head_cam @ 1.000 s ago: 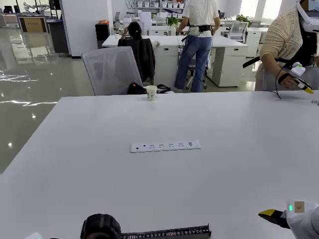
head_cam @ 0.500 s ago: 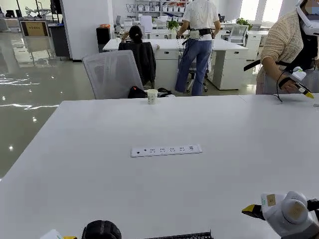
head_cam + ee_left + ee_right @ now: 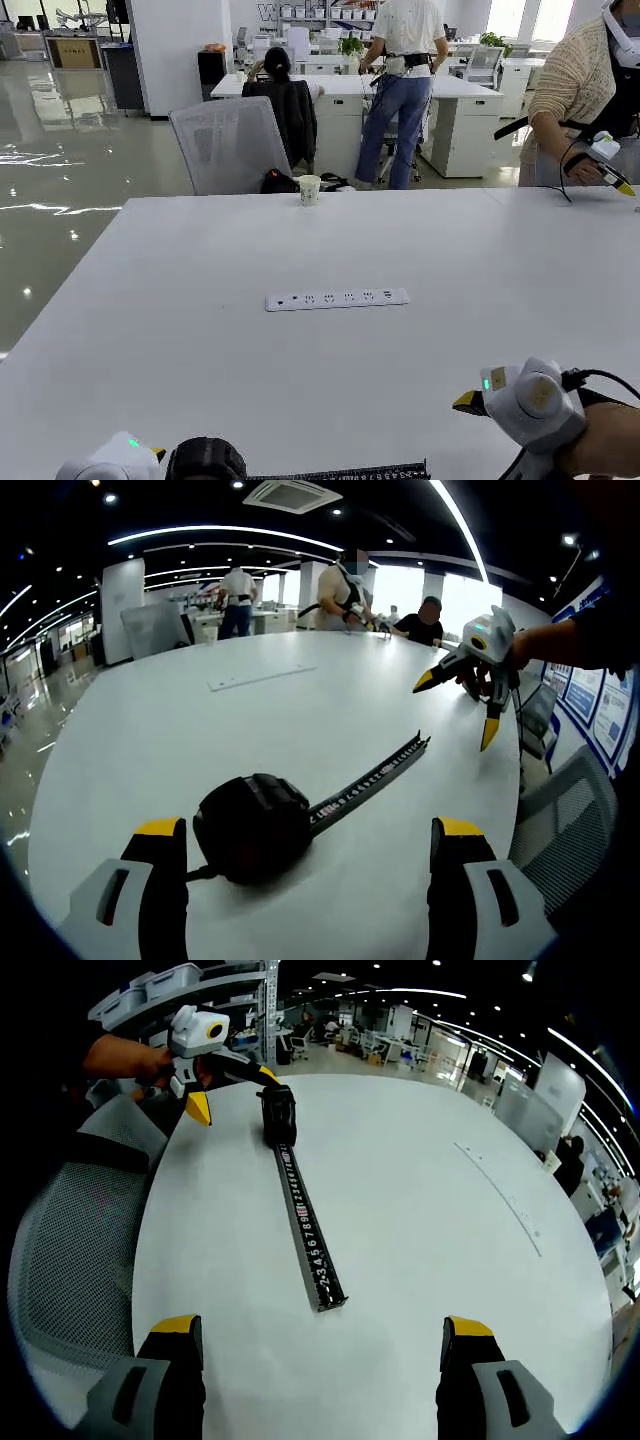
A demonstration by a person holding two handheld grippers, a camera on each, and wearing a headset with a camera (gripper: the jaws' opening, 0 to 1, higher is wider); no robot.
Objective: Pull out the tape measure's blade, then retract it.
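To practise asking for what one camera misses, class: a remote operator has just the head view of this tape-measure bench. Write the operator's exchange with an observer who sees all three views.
Operator: Is the left hand-held gripper clamped on the tape measure case?
Observer: No. Its jaws stand wide open, with the case lying between them, not clamped.
Operator: And is the right hand-held gripper holding anything?
Observer: No, it is open too. The blade's end lies unheld on the table, just ahead of its jaws.
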